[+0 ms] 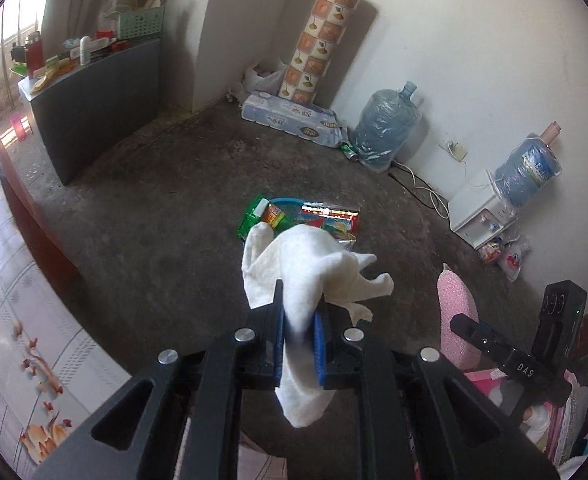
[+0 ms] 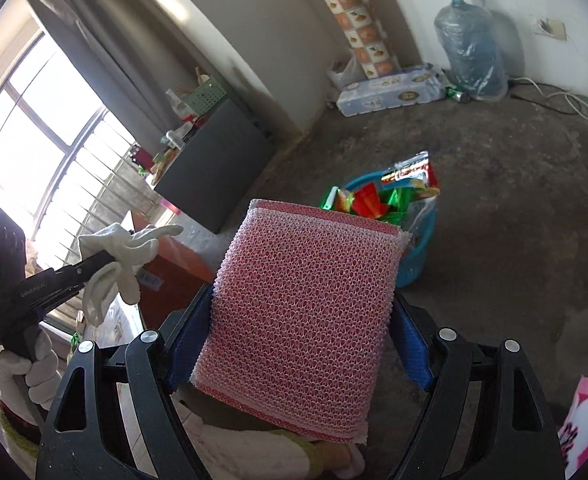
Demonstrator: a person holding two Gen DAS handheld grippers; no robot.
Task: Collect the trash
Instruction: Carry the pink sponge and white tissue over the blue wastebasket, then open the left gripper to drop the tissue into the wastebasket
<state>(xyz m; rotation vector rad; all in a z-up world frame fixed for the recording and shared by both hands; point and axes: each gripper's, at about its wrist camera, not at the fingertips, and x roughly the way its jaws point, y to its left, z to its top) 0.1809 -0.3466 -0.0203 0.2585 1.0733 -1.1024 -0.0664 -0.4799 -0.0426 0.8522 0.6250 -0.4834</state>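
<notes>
My left gripper [image 1: 300, 320] is shut on a white cloth glove [image 1: 314, 272], held in the air above the floor; it also shows in the right wrist view [image 2: 121, 256]. My right gripper [image 2: 302, 312] is shut on a pink mesh scouring sponge [image 2: 306, 320], which also shows in the left wrist view [image 1: 456, 304]. A blue basket [image 2: 414, 256] on the floor holds several bright wrappers [image 2: 378, 200]. In the left wrist view the basket [image 1: 281, 202] lies just beyond the glove, partly hidden by it.
A dark cabinet [image 1: 93, 108] with clutter stands at the left wall. A patterned roll [image 1: 318, 40], a tissue pack [image 1: 289, 118], two water jugs [image 1: 386, 128] and a white dispenser [image 1: 480, 216] line the far wall. A table with a floral cloth [image 1: 21, 320] is at left.
</notes>
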